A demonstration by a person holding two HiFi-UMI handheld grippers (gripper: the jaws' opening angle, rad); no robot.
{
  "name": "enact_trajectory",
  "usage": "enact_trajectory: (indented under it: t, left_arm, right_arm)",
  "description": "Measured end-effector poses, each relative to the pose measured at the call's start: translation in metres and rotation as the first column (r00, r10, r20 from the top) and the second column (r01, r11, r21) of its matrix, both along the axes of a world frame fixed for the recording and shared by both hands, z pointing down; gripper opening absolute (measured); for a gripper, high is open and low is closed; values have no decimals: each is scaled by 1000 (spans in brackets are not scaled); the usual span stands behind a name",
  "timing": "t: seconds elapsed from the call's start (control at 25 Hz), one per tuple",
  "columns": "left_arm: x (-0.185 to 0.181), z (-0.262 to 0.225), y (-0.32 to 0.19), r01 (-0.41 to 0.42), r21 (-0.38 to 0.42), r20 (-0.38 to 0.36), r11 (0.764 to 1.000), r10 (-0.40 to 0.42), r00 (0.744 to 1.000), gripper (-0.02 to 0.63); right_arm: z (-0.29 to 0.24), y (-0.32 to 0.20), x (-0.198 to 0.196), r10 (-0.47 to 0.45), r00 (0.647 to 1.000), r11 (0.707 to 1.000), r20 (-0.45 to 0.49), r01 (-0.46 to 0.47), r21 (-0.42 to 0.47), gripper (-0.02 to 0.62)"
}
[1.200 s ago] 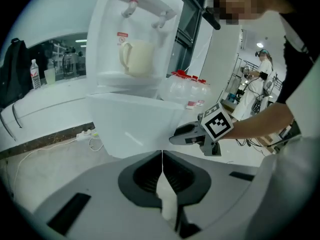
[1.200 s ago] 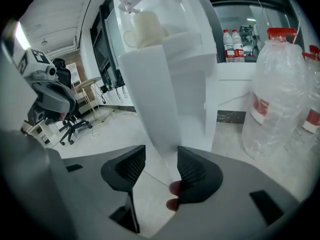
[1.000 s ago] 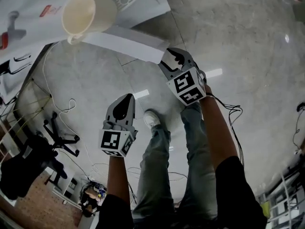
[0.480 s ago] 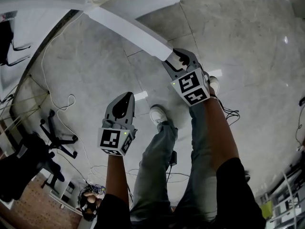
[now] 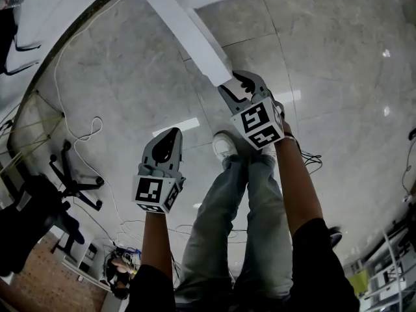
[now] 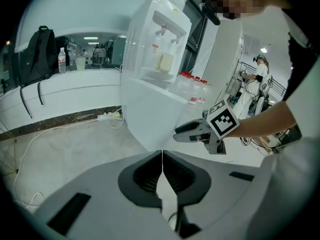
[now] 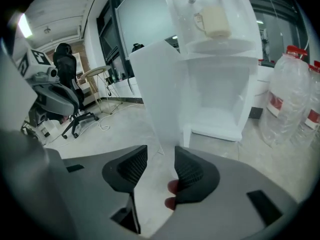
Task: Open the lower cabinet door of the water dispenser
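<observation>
- The cabinet door (image 5: 188,31) stands swung out from the water dispenser (image 7: 220,59) as a long white panel; in the head view its free end reaches right to the jaw tips of the right tool (image 5: 227,82)
- In the right gripper view the door (image 7: 155,84) rises straight ahead of the right tool (image 7: 161,151); its lower corner comes down into the gap at the jaw tips
- The right tool's jaws stand apart and have just been closing; bare floor shows between the door's edge and the pad at the picture's left, so no pinch on the door is visible
- Behind the door the lower compartment (image 7: 220,109) lies open, white inside; a cream cup (image 7: 216,20) sits under the taps above it
- The left tool (image 5: 173,132) hangs well apart from the door, over the grey floor (image 5: 325,77); its jaws are pressed together with nothing between them (image 6: 162,154)
- In the left gripper view the dispenser (image 6: 155,84) is ahead, with the right tool (image 6: 176,134) at its lower corner
- Each tool carries a marker cube (image 5: 258,123) with black-and-white square patterns, no letters
- Clear water bottles (image 7: 290,99) beside the dispenser bear red labels; the print is too small to read
- A small red label between the taps (image 6: 155,48) is likewise unreadable
</observation>
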State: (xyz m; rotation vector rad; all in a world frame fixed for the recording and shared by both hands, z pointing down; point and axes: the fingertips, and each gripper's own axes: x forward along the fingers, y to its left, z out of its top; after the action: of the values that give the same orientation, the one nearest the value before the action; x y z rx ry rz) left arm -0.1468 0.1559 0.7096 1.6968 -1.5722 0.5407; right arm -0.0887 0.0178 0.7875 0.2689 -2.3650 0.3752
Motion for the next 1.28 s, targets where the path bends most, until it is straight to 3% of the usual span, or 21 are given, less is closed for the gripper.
enact_trajectory:
  t: [0.4,0.6,0.96,1.12,1.28]
  left_arm:
    - [-23,0,30,69,42,14,997,-70,997,20]
    - [-29,3,47,95,11,7,995,-95,995,19]
    - [-40,-6,56,134,10,19,991,-134,991,19]
    - [-30,-11,62,148,5,17,989,-148,989,19]
    - [-17,-23,61,150,6,12,989,-150,989,19]
  right_arm:
    - [7,47,-33,-136,990,990,-21,137,18,181]
    - [10,58,-43,-202,978,979,-48,202,10,173]
    - [11,68,-56,-187,982,982,-19,185,-47,180]
    - [10,84,-51,-262,964,965,-51,262,-15,186]
    - [-5,93,-38,-269,962,963,-48,268,-19,186]
